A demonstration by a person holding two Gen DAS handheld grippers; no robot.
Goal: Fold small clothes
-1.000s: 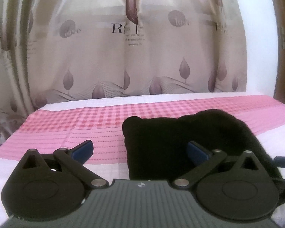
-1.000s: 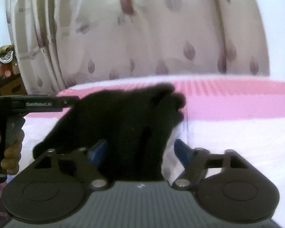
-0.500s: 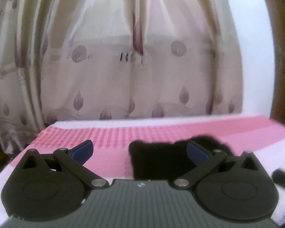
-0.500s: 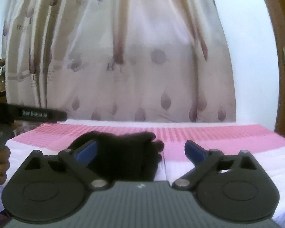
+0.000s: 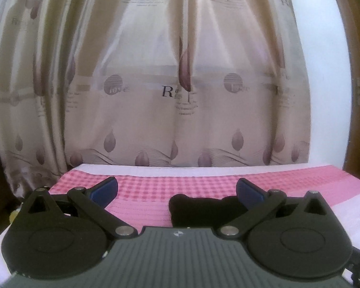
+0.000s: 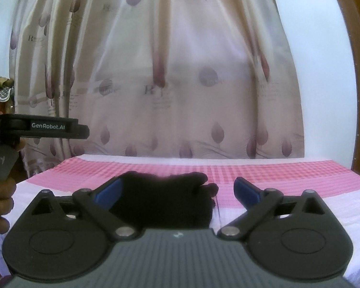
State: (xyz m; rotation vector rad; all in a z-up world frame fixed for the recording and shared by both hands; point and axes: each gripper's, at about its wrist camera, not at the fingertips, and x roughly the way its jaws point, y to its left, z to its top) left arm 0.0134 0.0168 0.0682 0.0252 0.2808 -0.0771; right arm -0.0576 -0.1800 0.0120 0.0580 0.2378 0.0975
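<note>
left gripper [image 5: 177, 190] spread wide, nothing between the pads. black garment [image 5: 204, 210] lies on the pink checked bedspread [image 5: 204, 182], lower centre-right of frame, partly behind the right-hand finger. right gripper [image 6: 177, 189] spread too; garment [image 6: 165, 199] lower centre-left, behind its left-hand finger, not pinched.

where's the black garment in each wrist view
Left wrist: small black knitted garment lies low, right of centre, near the right blue fingertip.
Right wrist: the garment lies low, left of centre, beside the left blue fingertip.
Shared landmark: pink checked bedsheet under it.
</note>
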